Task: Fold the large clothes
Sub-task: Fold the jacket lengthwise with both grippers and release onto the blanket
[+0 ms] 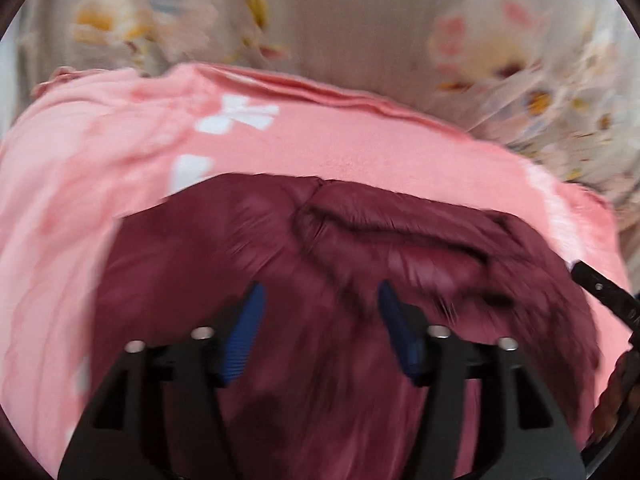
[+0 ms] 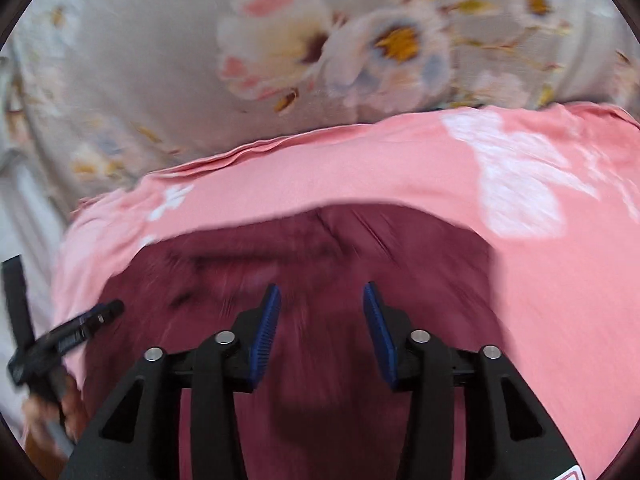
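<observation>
Left gripper (image 1: 320,300) and right gripper (image 2: 318,300) both part-open, empty, above maroon garment (image 1: 280,248) lying folded on pink sheet (image 1: 360,152); fold looks released; next, regrasp an edge

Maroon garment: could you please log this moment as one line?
garment: shiny maroon garment lying on pink white-printed cloth | left gripper: open, nothing between pads | right gripper: open, nothing between pads | frames: motion-blurred

Under me lies the maroon garment (image 1: 280,280), a dark, slightly glossy cloth with a raised seam and a thick creased fold across its far part. It rests flat on a pink cloth (image 1: 340,148) printed with white shapes.
</observation>
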Tool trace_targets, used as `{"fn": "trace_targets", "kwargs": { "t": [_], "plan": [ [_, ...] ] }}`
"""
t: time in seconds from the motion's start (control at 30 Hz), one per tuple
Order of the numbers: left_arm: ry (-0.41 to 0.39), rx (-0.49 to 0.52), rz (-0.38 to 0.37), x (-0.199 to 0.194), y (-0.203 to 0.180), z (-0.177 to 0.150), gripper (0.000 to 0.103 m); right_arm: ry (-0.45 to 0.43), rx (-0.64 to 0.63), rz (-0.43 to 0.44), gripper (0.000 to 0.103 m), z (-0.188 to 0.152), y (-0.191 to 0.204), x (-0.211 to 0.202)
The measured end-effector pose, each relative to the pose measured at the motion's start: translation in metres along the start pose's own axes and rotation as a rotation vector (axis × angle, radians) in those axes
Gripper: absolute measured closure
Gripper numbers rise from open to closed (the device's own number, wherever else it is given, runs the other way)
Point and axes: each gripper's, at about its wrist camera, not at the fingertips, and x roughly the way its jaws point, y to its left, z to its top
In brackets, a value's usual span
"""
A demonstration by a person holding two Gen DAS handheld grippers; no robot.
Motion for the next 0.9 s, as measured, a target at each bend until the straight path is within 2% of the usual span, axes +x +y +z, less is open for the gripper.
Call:
{"fn": "trace_targets", "kwargs": {
  "t": [0.1,0.23,0.3,0.4,0.5,0.6,0.67,0.77,0.9],
  "plan": [
    [0.044,-0.025,-0.026,-0.063,0.038,-0.045,0.04,0.007,-0.011,-0.01,0.047,-0.057,-0.034,-0.084],
    [0.128,-0.188,-0.124,-0.131,0.102,-0.119,0.034,0.046,0.074,0.003,0.04,-0.143,-0.079,-0.174],
    [0.153,-0.261,-0.152,-0.155,0.121,-0.154,0.033,0.076,0.137,0.012,0.04,-0.179,-0.094,-0.198],
    [0.19,-0.347,-0.204,-0.181,0.136,-0.204,0.032,0.105,0.203,0.035,0.039,-0.22,-0.1,-0.217],
    [0.161,-0.342,-0.22,-0.202,0.134,-0.236,0.031,0.104,0.24,0.083,0.038,-0.248,-0.097,-0.225],
    [0.126,-0.351,-0.238,-0.211,0.133,-0.249,0.03,0.104,0.282,0.113,0.038,-0.262,-0.095,-0.218],
    [0.115,-0.388,-0.248,-0.209,0.134,-0.254,0.03,0.1,0.3,0.104,0.038,-0.266,-0.093,-0.209],
    [0.073,-0.399,-0.209,-0.208,0.135,-0.253,0.03,0.061,0.319,0.093,0.038,-0.265,-0.097,-0.206],
    [0.077,-0.415,-0.23,-0.202,0.131,-0.253,0.03,0.026,0.393,0.096,0.038,-0.262,-0.112,-0.202]
  ]
}}
